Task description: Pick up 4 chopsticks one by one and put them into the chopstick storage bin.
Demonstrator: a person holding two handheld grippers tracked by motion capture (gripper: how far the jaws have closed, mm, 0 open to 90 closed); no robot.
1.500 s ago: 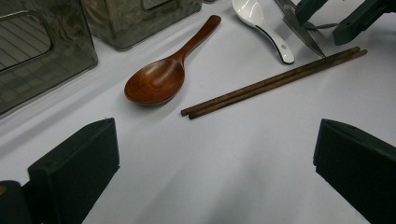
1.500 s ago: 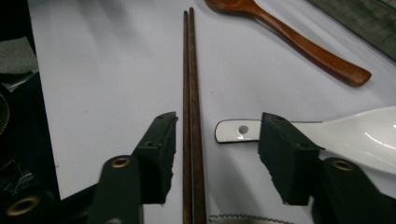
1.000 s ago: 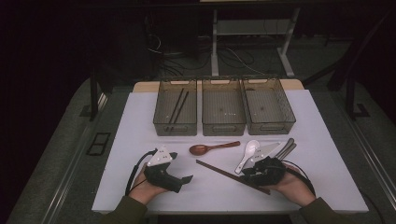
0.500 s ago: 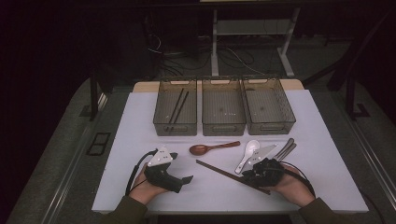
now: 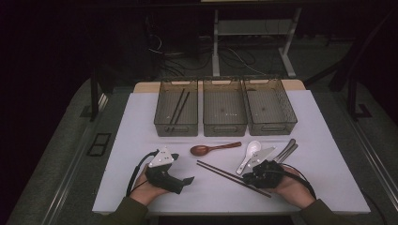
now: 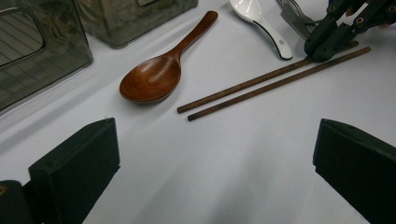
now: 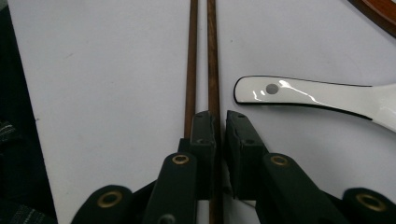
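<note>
Right tongs [image 7: 219, 122] just closing, we see one chopstick [image 7: 214, 56] of pair between jaws, lower centre on surface [image 5: 141, 122]. Left tongs [image 6: 215, 154] open, idle. Risk: second chopstick [image 7: 190, 56] left behind, held stick pivots.

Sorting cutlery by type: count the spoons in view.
2. The wooden spoon lies on the table in front of the middle bin. The white spoon lies to its right, beside the metal utensils, which are too unclear to identify.
</note>
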